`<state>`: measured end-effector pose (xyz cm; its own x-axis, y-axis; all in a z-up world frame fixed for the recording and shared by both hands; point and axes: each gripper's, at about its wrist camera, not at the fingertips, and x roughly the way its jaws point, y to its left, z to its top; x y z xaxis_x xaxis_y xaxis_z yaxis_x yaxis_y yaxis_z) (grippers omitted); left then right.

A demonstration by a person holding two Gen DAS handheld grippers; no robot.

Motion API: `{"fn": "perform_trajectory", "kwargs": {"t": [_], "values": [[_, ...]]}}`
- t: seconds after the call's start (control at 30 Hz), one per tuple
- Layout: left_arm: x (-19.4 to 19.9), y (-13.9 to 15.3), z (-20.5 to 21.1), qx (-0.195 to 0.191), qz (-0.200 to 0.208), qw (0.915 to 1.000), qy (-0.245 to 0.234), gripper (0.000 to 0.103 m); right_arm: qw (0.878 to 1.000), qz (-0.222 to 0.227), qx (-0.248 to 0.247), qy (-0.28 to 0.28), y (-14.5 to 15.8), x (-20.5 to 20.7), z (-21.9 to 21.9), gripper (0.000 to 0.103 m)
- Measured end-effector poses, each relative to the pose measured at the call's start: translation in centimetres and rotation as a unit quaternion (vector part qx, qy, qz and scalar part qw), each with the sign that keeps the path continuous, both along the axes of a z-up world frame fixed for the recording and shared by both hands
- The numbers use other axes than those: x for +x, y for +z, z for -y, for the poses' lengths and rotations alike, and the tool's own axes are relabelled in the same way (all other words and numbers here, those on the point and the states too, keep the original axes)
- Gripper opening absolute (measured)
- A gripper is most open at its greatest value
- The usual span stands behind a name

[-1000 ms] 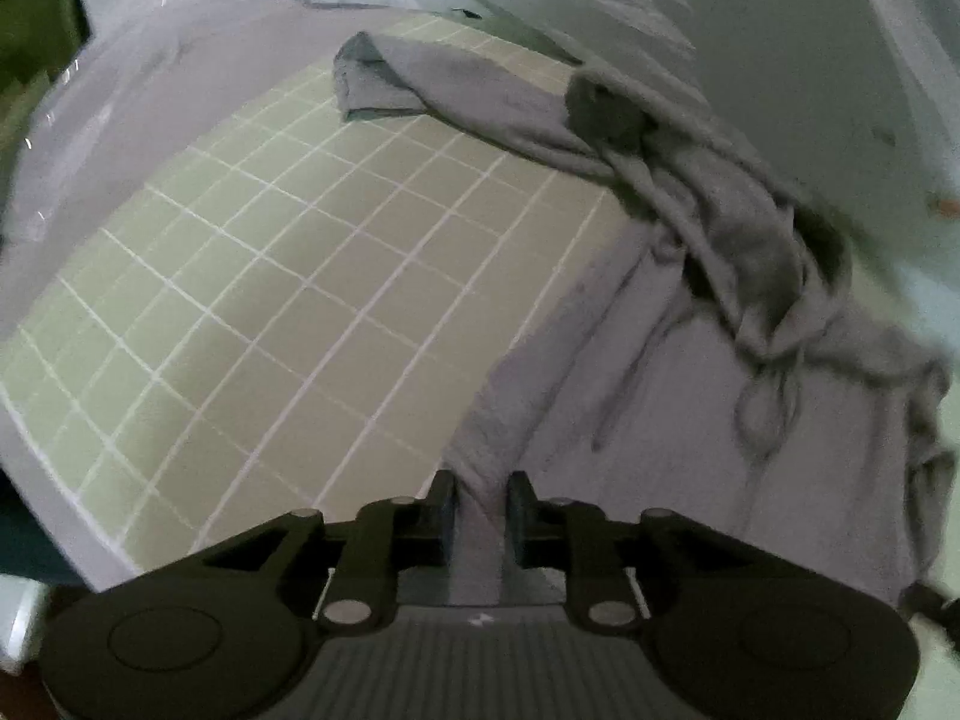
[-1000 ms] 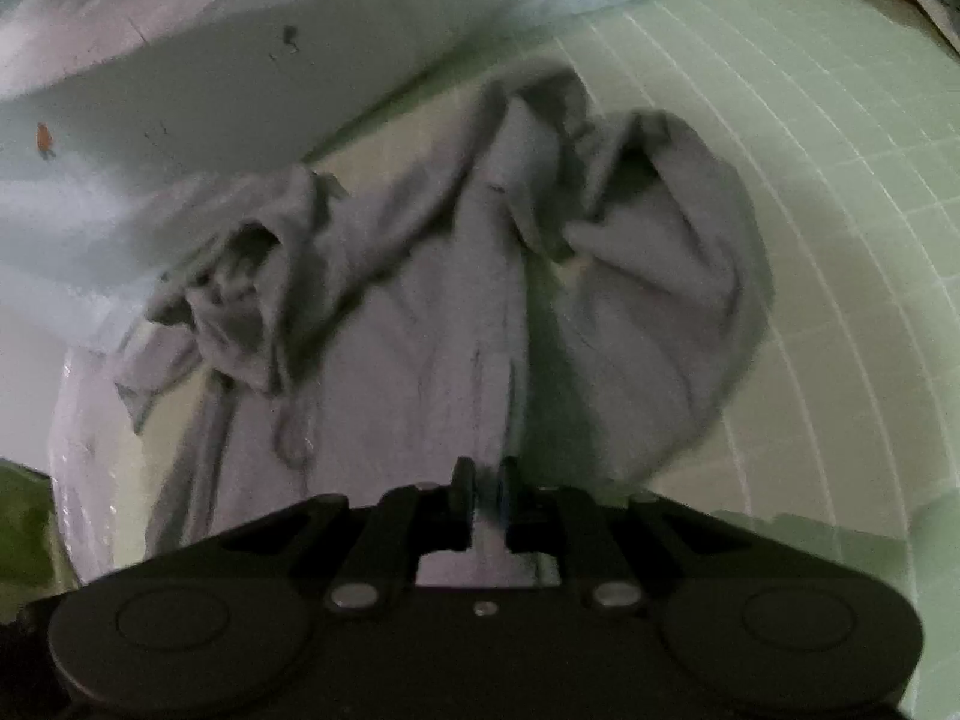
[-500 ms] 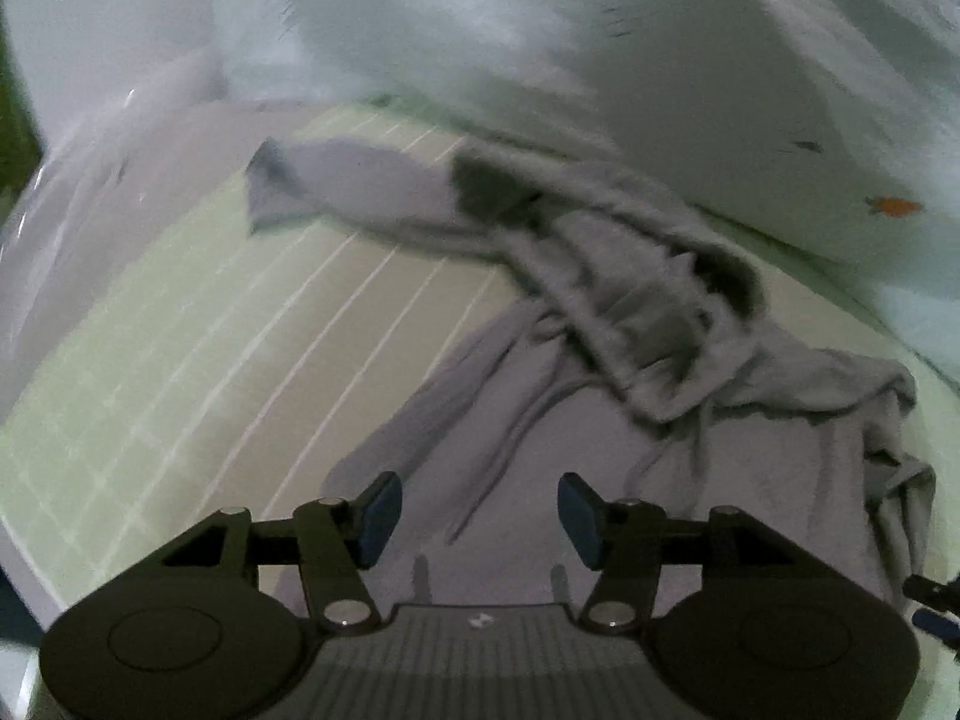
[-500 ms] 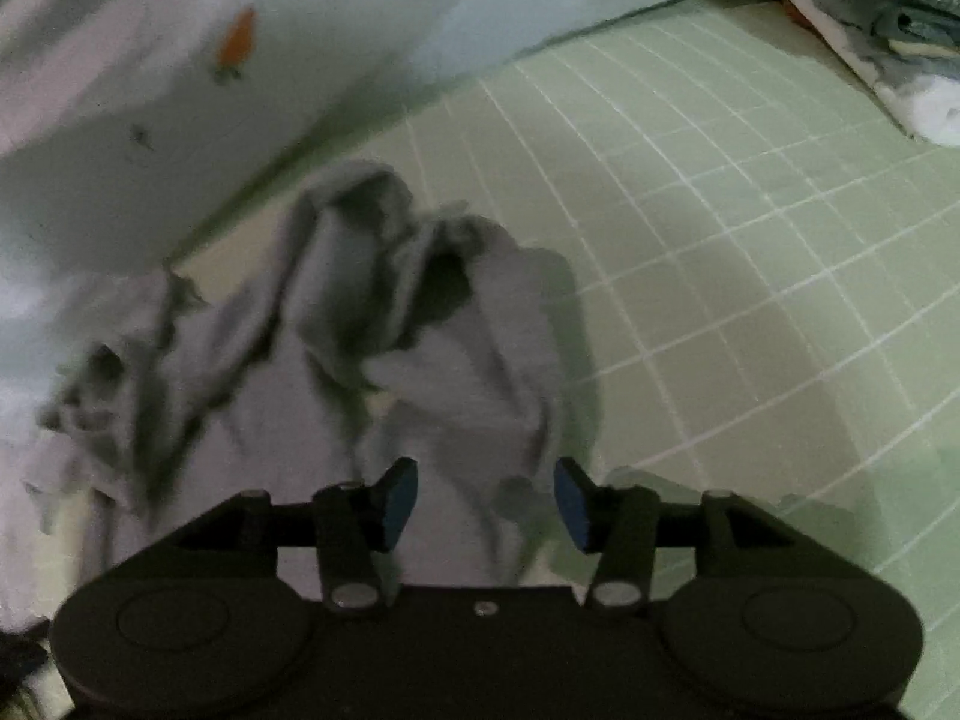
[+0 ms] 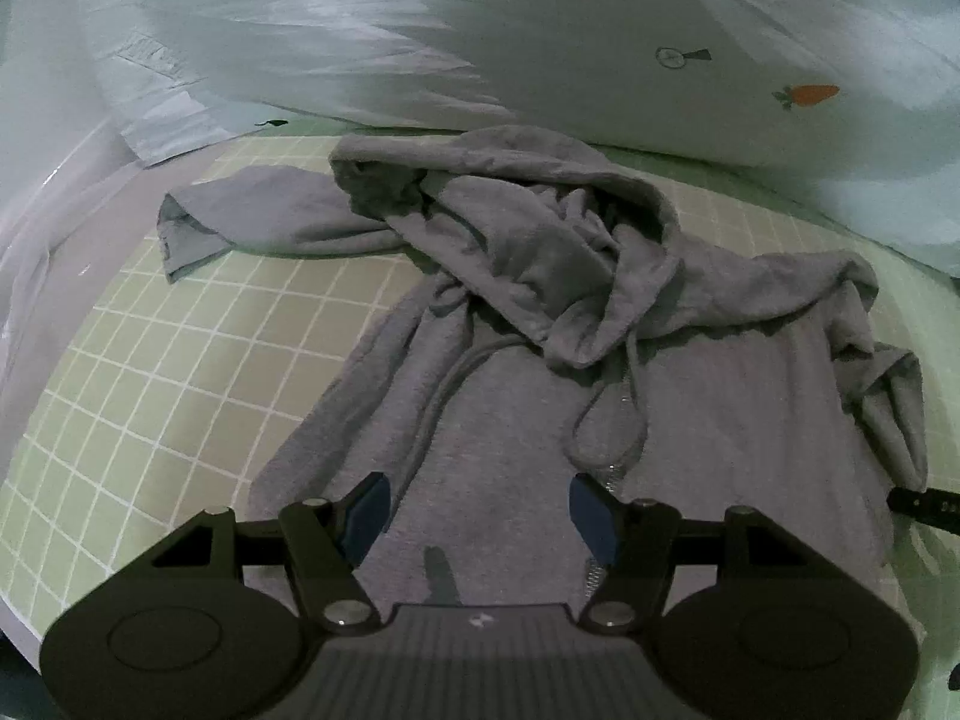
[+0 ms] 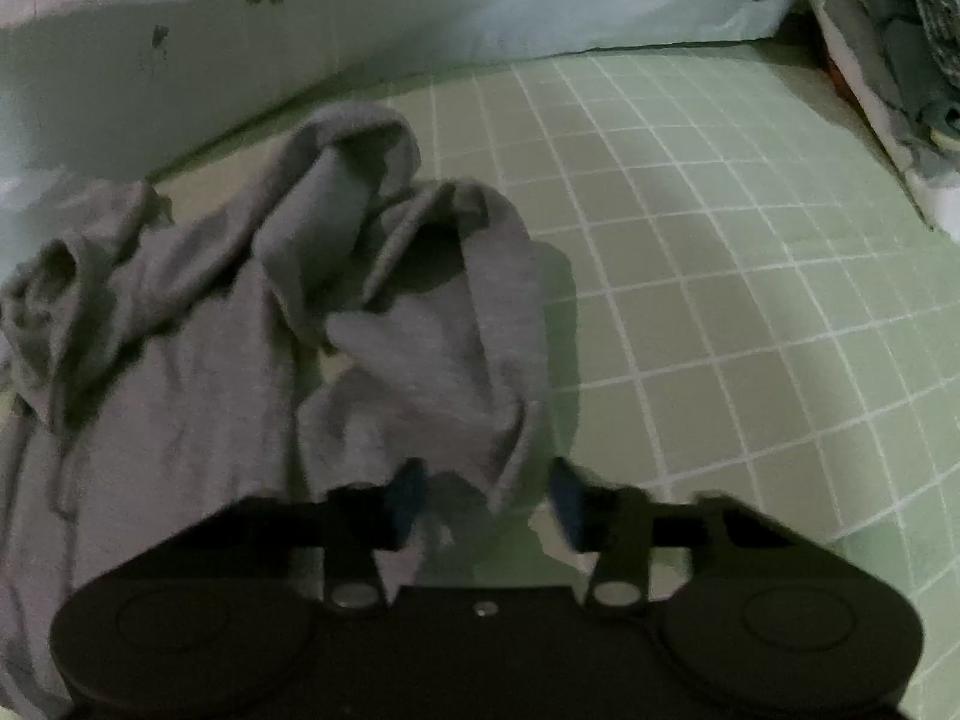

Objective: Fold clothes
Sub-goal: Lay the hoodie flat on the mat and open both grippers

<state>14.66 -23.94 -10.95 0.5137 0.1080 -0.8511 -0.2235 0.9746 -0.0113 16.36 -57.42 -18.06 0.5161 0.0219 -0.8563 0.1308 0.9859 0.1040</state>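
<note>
A grey zip hoodie (image 5: 540, 396) lies front up on the green grid mat (image 5: 180, 360), its hood crumpled over the chest and one sleeve (image 5: 252, 222) stretched to the far left. My left gripper (image 5: 477, 507) is open and empty above the hoodie's lower front. In the right wrist view the hoodie (image 6: 198, 372) lies at the left with its other sleeve (image 6: 432, 312) bunched on top. My right gripper (image 6: 486, 495) is open and empty over the hoodie's right edge.
A pale sheet with carrot prints (image 5: 600, 42) rises behind the mat and also shows in the right wrist view (image 6: 300, 18). A pile of other clothes (image 6: 900, 60) sits at the far right. Bare mat (image 6: 750, 300) lies right of the hoodie.
Both grippers were shut on the hoodie's hem a second ago. Both have opened and let go, and both views have pulled back.
</note>
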Motion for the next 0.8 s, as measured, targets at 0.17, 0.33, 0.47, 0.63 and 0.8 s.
{"fn": "perform_trajectory", "kwargs": {"t": [0.17, 0.33, 0.47, 0.63, 0.8], "values": [[0.2, -0.4, 0.3, -0.001, -0.009, 1.0, -0.004, 0.067, 0.999, 0.024, -0.038, 0.013, 0.5, -0.1, 0.4, 0.006], [0.4, -0.5, 0.6, 0.002, -0.012, 0.9999, -0.005, 0.067, 0.981, 0.11, -0.159, -0.034, 4.6, -0.7, 2.5, 0.006], [0.7, -0.6, 0.6, 0.001, -0.016, 0.9999, 0.001, 0.067, 0.939, 0.194, -0.281, -0.046, 7.6, -1.8, 2.8, 0.006], [0.8, -1.1, 0.7, -0.002, -0.025, 0.9997, 0.003, 0.067, 0.961, 0.098, -0.254, -0.053, 4.2, -1.7, 4.0, 0.008], [1.2, -1.4, 1.1, 0.003, -0.036, 0.9993, -0.004, 0.067, 0.98, 0.059, -0.167, -0.089, 2.8, -3.3, 5.5, 0.032]]}}
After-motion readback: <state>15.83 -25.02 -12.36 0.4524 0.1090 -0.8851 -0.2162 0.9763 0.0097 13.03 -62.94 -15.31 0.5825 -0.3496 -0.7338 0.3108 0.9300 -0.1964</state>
